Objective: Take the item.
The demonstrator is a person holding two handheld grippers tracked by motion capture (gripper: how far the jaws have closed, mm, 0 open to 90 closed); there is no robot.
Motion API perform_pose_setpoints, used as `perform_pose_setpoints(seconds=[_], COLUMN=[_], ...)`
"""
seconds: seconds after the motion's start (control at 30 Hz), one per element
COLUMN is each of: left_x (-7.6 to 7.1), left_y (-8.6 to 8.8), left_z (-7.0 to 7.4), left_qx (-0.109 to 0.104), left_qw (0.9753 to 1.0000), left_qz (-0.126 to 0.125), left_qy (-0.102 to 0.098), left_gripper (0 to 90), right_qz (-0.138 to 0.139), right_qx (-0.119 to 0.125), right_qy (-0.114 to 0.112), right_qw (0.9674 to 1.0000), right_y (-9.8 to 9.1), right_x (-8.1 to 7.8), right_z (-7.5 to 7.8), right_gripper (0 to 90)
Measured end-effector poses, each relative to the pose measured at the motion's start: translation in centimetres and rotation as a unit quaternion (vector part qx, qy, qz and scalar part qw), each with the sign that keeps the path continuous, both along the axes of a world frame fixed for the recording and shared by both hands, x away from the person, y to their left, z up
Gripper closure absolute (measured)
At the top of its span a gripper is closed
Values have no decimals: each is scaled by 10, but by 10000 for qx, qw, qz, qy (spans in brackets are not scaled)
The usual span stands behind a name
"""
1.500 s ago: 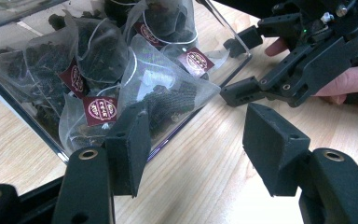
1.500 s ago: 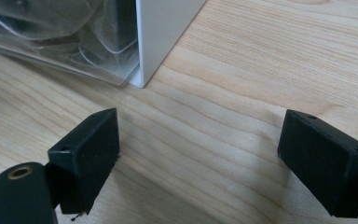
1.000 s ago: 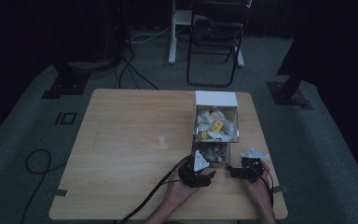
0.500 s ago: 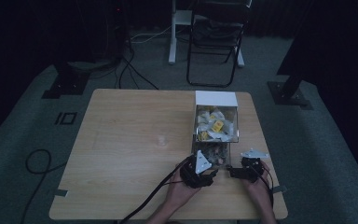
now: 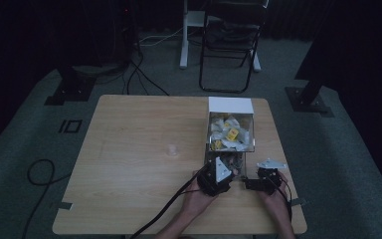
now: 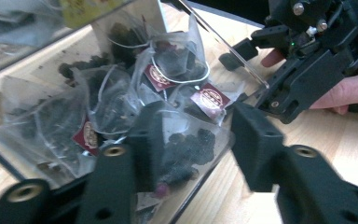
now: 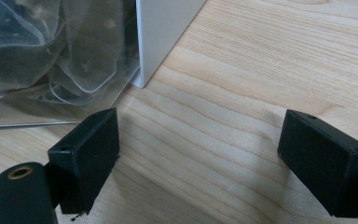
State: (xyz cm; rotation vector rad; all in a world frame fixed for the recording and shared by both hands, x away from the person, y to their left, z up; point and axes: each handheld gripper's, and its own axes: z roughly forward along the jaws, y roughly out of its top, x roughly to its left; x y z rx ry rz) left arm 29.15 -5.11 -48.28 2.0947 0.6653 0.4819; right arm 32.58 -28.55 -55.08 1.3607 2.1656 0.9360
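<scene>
A clear, pyramid-shaped tea bag filled with dark leaves [image 6: 186, 147] lay at the open lower mouth of the transparent plastic dispenser box [image 5: 230, 134], which stood near the right front of the light wooden table [image 5: 144, 149]. The bag looked crumpled and glossy, its leaves clumped and almost black, and a dark red round tag [image 6: 209, 99] showed just behind it. More bags of the same kind were heaped behind it, each with a like tag.

The left gripper [image 6: 193, 140] reached into that mouth with the bag between its jaws; these had just been closing, and whether the pads already pressed on it I could not tell. The right gripper [image 7: 198, 154] rested beside the box's white corner, jaws wide apart and holding nothing.
</scene>
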Motion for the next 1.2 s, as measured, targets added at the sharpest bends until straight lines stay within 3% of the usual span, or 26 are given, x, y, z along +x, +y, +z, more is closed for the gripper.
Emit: perform_pose_setpoints(seconds=[0.17, 0.23, 0.4, 0.77, 1.2], left_x=[1, 2, 3, 2, -2], left_y=[2, 3, 5, 16, 22], left_z=[2, 2, 3, 16, 28], left_qx=[-69, -99, -128, -476, -676], left_qw=[10000, 9999, 9998, 9988, 9975], left_qz=[-35, -53, -69, -48, -175], left_qy=[34, 68, 113, 78, 104], left_gripper=[721, 813, 833, 832, 833], right_qz=[-2, 2, 2, 2, 0], right_qx=[-4, 0, -2, -1, -2], right_qy=[0, 3, 1, 2, 2], right_qw=[10000, 10000, 10000, 10000, 10000], right_y=[0, 0, 0, 0, 0], right_x=[0, 0, 0, 0, 0], right_z=[0, 0, 0, 0, 0], right_gripper=[124, 124, 124, 124, 124])
